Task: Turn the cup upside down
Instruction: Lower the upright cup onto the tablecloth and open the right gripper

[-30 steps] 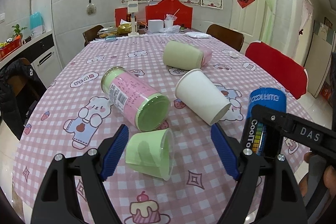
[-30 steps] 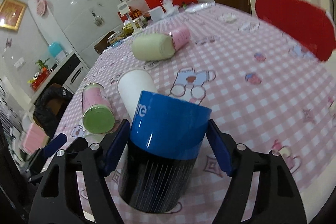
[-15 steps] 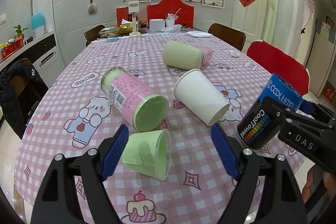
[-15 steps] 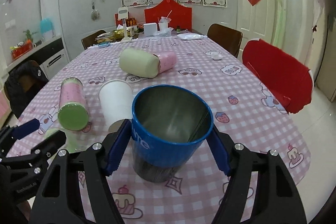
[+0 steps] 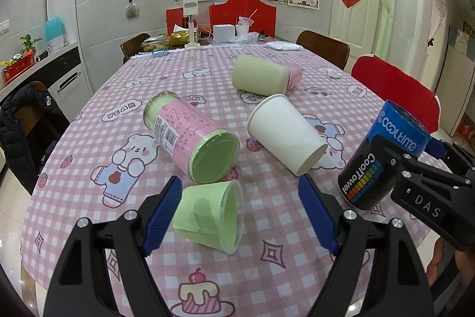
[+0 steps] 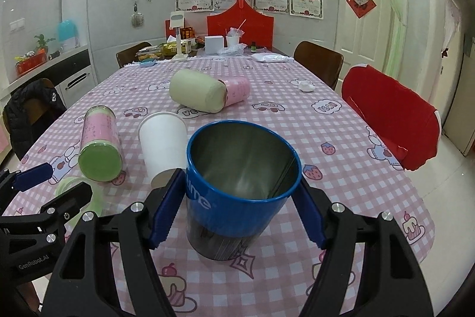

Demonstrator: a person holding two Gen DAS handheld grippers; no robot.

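My right gripper (image 6: 237, 213) is shut on a black cup with a blue rim band (image 6: 237, 192). The cup is tilted with its open mouth up and towards the far side; its metal inside shows. In the left wrist view the same cup (image 5: 377, 165) leans at the right, held by the right gripper (image 5: 415, 168) just above the table. My left gripper (image 5: 237, 213) is open, its blue pads either side of a light green cup (image 5: 210, 216) that lies on its side. A white paper cup (image 5: 285, 132) lies on its side behind it.
A pink can with green lid (image 5: 193, 138) lies left of the white cup. A pale green and pink bottle (image 5: 261, 76) lies farther back. The pink checked tablecloth (image 5: 118, 198) covers the table. A red chair (image 5: 394, 88) stands at the right, clutter (image 5: 222, 34) at the far end.
The right gripper has turned the black and blue cup from mouth-down to tilted with its mouth up, and lifted it slightly. The left gripper has stayed in place.
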